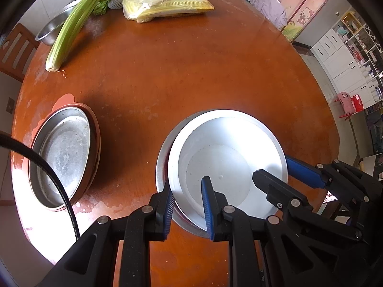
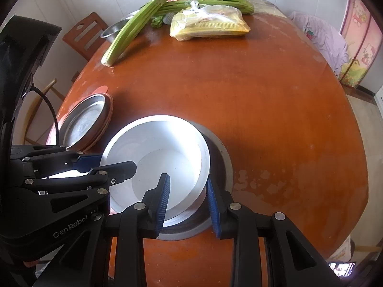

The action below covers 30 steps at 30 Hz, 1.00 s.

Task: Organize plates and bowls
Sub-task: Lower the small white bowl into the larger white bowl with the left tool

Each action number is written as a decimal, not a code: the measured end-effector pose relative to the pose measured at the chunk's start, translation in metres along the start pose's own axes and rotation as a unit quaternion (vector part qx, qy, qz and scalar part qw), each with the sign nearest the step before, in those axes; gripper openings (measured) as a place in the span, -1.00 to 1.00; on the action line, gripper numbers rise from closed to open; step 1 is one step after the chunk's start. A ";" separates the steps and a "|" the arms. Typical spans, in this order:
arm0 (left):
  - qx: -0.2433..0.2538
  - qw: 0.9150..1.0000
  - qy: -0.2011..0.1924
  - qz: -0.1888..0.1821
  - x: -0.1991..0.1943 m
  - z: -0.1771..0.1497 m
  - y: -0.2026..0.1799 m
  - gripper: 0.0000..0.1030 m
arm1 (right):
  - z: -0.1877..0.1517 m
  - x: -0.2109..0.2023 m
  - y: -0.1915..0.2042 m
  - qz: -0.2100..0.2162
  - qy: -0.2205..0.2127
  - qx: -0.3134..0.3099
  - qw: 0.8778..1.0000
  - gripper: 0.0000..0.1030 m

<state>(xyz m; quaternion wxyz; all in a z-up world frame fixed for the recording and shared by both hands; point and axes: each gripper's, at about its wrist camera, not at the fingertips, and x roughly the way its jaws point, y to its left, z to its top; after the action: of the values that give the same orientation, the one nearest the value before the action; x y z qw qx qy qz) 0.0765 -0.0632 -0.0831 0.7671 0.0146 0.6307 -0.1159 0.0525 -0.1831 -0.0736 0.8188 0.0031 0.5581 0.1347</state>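
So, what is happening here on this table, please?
A person is sorting dishes with a handheld gripper in each hand. Both the left gripper and the right gripper are shut on opposite rims of a white bowl, which sits in a grey metal bowl on the round wooden table. To the left lies a metal plate on pink plates. Celery lies at the far edge.

I count two grippers, my left gripper [image 1: 186, 205] and my right gripper [image 2: 188, 204]. Low in the frame sits one white bowl [image 1: 227, 157] inside one grey metal basin [image 2: 221, 160]. At left, one steel pan [image 1: 63, 153]. Upper left: one steel bowl [image 1: 51, 30], celery bunches, number unclear.
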 end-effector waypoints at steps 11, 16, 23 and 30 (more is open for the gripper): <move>0.003 1.000 -0.004 0.012 0.000 -0.001 -0.003 -0.58 | 0.000 0.007 0.000 -0.001 0.007 -0.001 1.000 -0.36; 0.003 1.000 0.000 0.017 0.001 -0.001 -0.003 -0.58 | 0.000 0.008 0.000 -0.004 0.009 -0.002 1.000 -0.31; 0.004 1.000 0.000 0.018 0.003 0.000 0.000 -0.58 | 0.001 0.009 -0.001 -0.004 0.010 -0.002 1.000 -0.29; 0.005 1.000 0.000 0.020 0.002 0.001 0.000 -0.56 | 0.001 0.009 -0.002 -0.004 0.009 0.001 1.000 -0.28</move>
<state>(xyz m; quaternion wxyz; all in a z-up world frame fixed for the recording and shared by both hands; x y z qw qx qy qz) 0.0772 -0.0637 -0.0845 0.7695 0.0306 0.6294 -0.1039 0.0569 -0.1831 -0.0815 0.8140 0.0003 0.5660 0.1309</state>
